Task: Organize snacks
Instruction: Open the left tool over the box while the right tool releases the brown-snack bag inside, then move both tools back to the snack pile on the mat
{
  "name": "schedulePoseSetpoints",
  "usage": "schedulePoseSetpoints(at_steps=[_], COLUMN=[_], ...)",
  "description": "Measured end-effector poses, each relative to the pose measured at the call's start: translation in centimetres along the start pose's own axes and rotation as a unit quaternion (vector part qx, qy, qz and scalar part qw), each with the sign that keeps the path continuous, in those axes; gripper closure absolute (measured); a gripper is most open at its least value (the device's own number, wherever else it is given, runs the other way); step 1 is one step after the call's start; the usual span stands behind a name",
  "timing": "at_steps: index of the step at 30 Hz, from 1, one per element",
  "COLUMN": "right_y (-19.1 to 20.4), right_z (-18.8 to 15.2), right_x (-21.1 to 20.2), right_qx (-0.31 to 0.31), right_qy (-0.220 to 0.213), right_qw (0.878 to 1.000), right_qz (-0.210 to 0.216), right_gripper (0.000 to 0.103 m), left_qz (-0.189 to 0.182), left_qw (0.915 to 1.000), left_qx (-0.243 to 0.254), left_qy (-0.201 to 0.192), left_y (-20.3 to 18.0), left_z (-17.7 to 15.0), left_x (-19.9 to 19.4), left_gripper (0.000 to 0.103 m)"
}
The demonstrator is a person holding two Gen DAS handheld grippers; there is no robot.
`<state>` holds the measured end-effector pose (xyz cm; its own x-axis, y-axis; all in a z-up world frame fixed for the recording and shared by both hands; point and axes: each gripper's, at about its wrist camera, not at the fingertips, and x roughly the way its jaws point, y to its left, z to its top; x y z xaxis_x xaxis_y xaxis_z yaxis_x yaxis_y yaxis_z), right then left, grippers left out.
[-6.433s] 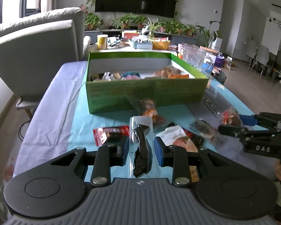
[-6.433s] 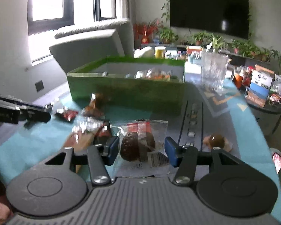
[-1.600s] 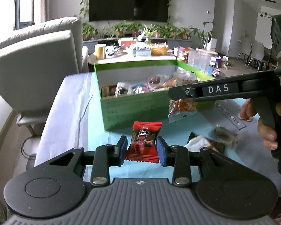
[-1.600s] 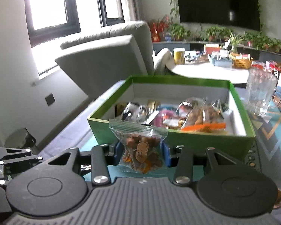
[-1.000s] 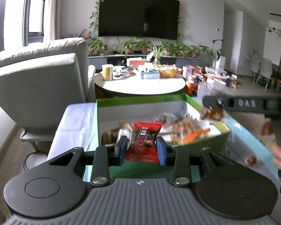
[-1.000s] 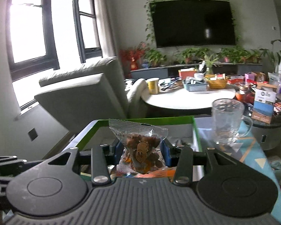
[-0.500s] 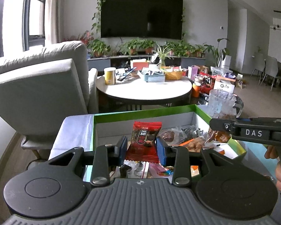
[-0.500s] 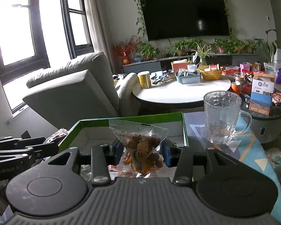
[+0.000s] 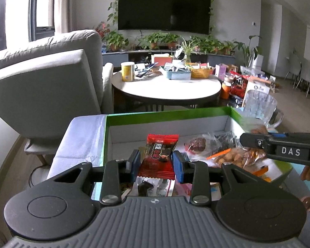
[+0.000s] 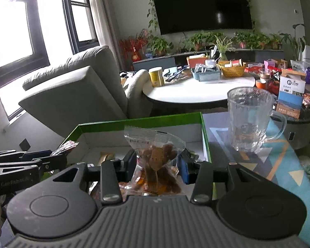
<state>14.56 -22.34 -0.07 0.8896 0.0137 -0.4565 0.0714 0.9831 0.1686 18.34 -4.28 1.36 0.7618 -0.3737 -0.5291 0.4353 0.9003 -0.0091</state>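
Left gripper [image 9: 155, 163]: blue pads pressed against both sides of a red foil snack packet [image 9: 158, 157], flat and crimped at its edges, held upright above the green box [image 9: 167, 114]. Right gripper [image 10: 157, 165]: jaws clamped on a clear plastic bag of brown snacks [image 10: 156, 161], crinkled, sealed along its top, likewise above the box; in the left view this gripper enters from the right side, a hand [image 9: 309, 188] on its grip. Green box: rectangular cardboard, open-topped, white inside, holding a loose pile of wrapped snacks in clear and coloured film. Surface: a table with a teal patterned cloth [image 10: 274, 150] and a pale lilac cloth [image 9: 80, 138] at the box's left. Glass mug [image 10: 251, 119]: ribbed, handled, standing just right of the box. Room beyond: grey upholstered armchair [image 10: 76, 95] at left; round white table [image 9: 167, 85] crowded with a yellow tin, a wicker basket and small cartons; a row of potted plants under a dark wall-mounted television [image 10: 202, 5]; dark-framed windows at left.
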Motion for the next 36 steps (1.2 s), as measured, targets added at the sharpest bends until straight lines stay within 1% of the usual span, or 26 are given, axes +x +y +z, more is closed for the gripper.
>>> schedulePoseSetpoints(at_steps=[2, 4, 6, 12, 17, 19, 23, 25, 28, 32, 36], right_y=[0.1, 0.0, 0.0, -0.2, -0.3, -0.4, -0.8, -1.1, -1.7, -2.1, -2.0], right_z=[-0.2, -0.3, -0.3, -0.4, -0.8, -1.0, -1.3, -1.5, -1.9, -2.7, -3.9], right_x=[0.1, 0.1, -0.2, -1.0, -1.6, -1.9, -2.9, -3.5, -4.3, -5.4, -6.9], right_qx=[0.0, 0.004, 0.007, 0.015, 0.012, 0.013, 0.012, 0.011, 0.016, 0.014, -0.012], right_qy=[0.004, 0.002, -0.002, -0.004, -0.004, -0.005, -0.011, -0.015, -0.017, -0.016, -0.013], right_qw=[1.0, 1.0, 1.0, 1.0, 1.0, 1.0, 1.0, 1.0, 1.0, 1.0, 1.0], right_qz=[-0.001, 0.001, -0.001, 0.005, 0.007, 0.008, 0.011, 0.009, 0.004, 0.005, 0.011], right_gripper=[0.059, 0.059, 0.059, 0.059, 0.059, 0.059, 0.059, 0.059, 0.059, 0.059, 0.059], left_qz=[0.01, 0.014, 0.016, 0.008, -0.006, -0.012, -0.045, -0.056, -0.055, -0.055, -0.057], left_qw=[0.9998, 0.9995, 0.9993, 0.9995, 0.9992, 0.999, 0.9963, 0.9942, 0.9908, 0.9886, 0.987], left_qx=[0.014, 0.027, 0.034, 0.032, 0.038, 0.034, 0.028, 0.025, 0.028, 0.043, 0.048], left_qy=[0.004, 0.004, 0.0, -0.001, 0.009, 0.027, 0.067, 0.088, 0.12, 0.133, 0.143], left_y=[-0.3, -0.6, -0.7, -1.1, -2.1, -2.7, -4.2, -4.8, -5.8, -6.7, -7.3], left_z=[-0.4, -0.6, -0.8, -1.0, -2.1, -2.9, -4.6, -5.5, -6.6, -7.7, -8.5], left_x=[0.0, -0.1, -0.4, -1.7, -3.4, -4.2, -6.1, -6.7, -7.2, -8.1, -8.9], left_gripper=[0.07, 0.062, 0.059, 0.058, 0.058, 0.058, 0.057, 0.054, 0.053, 0.051, 0.048])
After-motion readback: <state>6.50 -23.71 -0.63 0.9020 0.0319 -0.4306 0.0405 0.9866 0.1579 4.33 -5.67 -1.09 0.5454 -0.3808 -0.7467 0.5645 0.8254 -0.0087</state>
